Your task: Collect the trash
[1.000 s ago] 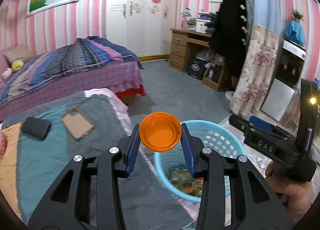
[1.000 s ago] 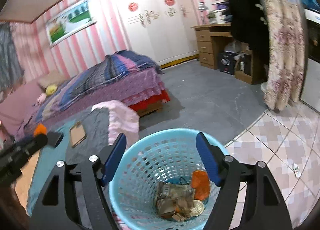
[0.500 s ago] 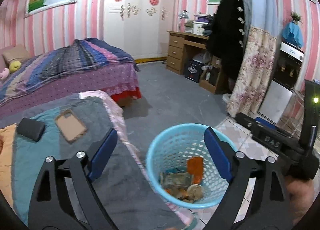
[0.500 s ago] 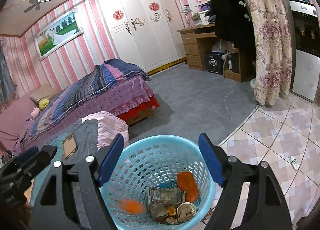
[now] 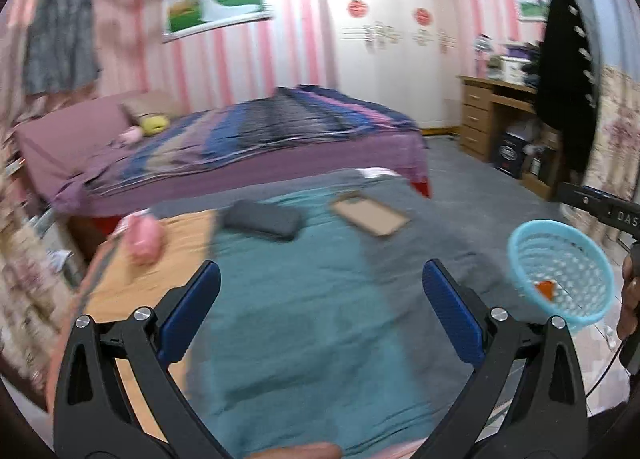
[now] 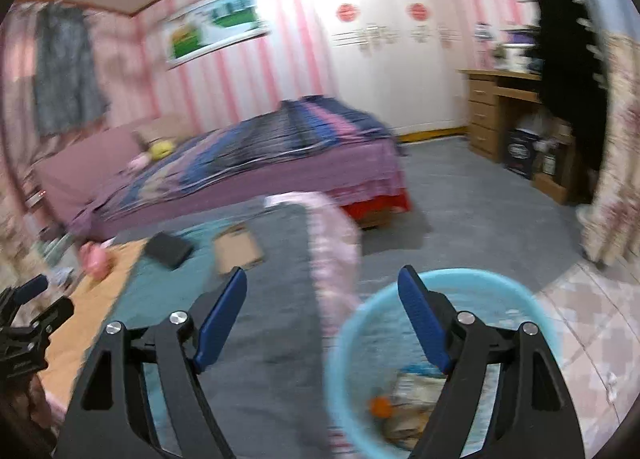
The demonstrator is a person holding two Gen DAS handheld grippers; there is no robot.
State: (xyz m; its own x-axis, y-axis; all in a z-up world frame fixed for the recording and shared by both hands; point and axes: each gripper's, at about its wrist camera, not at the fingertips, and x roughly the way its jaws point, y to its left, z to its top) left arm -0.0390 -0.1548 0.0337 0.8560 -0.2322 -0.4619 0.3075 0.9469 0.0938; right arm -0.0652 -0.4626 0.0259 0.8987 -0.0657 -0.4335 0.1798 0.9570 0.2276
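A light blue mesh basket stands on the floor at the right of the bed and holds trash, including an orange piece. In the right wrist view the basket sits low right with wrappers and an orange lid inside. My left gripper is open and empty over the teal blanket. My right gripper is open and empty, above the basket's left rim. A pink object lies on the orange sheet at the left. Both views are blurred.
A dark grey case and a tan phone case lie on the blanket. A second bed with a striped cover stands behind. A wooden desk and a hanging black coat are at the right.
My left gripper opened and dropped the orange lid into the basket, then swung left over the bed. My right gripper also turned left, so the basket now sits to its right.
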